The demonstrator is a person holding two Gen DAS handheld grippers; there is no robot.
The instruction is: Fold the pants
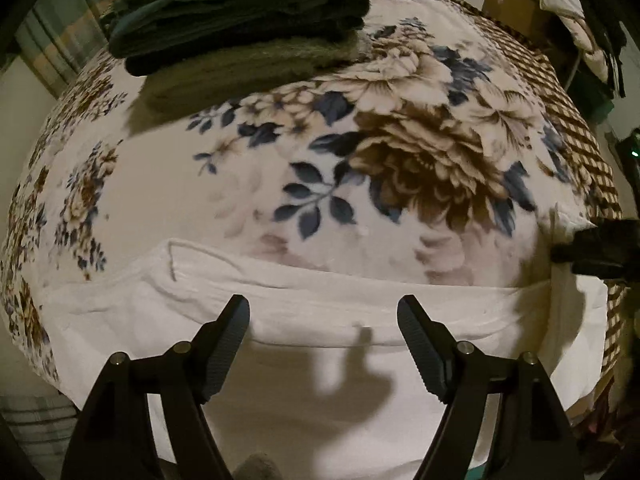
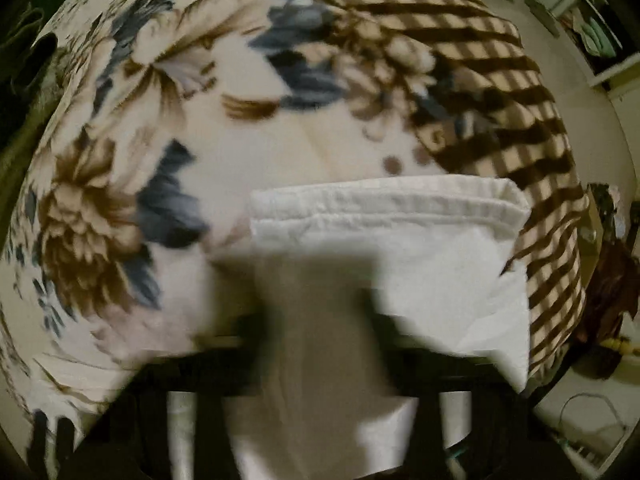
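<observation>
Left wrist view: lying flat on the bed's floral blanket (image 1: 360,184), white pants (image 1: 304,320) already doubled into a long band; hovering just above them, left gripper (image 1: 323,316) spread, pinching nothing. Sitting behind, a stack of folded clothes (image 1: 240,28).

Right wrist view: showing a hemmed, layered pants end (image 2: 384,208); right gripper blurred, reading as nearly pressed together, contents impossible to tell. Probably remaining: a further fold, then stacking.

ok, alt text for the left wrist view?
The left gripper hangs with open jaws, nothing between them, above white folded cloth pants lying on a floral fleece blanket. A stack of folded dark green clothes sits at the blanket's far side.
</observation>
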